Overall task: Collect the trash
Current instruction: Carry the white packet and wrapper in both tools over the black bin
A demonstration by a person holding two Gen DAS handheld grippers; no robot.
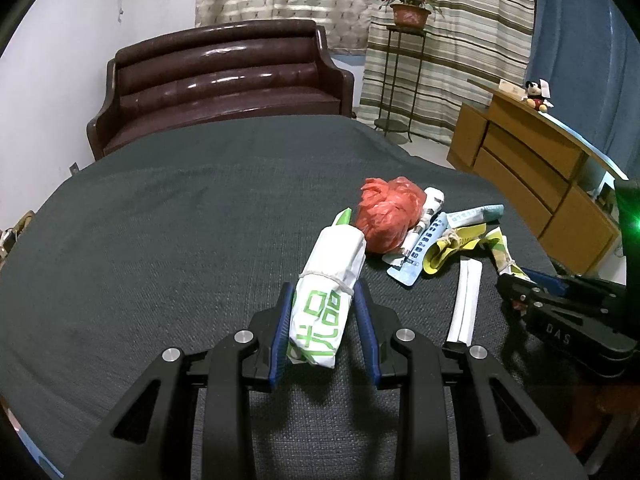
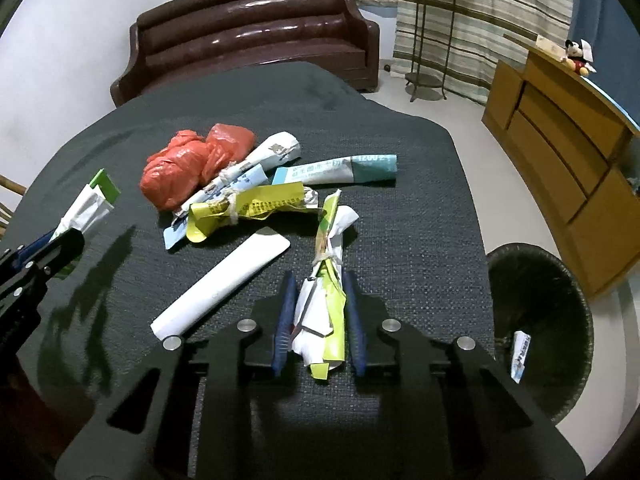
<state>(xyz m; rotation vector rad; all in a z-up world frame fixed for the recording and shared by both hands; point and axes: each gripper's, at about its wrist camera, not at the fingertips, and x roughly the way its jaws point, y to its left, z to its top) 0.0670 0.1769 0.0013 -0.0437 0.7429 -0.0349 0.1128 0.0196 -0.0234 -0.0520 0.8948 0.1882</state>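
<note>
A brown leather sofa stands against the white wall beyond the grey-clothed table. Striped curtains hang behind a potted plant on a metal stand. A wooden cabinet stands far right.

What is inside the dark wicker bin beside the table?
In the wicker bin, one white-and-blue printed wrapper leans against the near inside wall. The rest of the inside is dark, and the table edge hides its left side.
</note>
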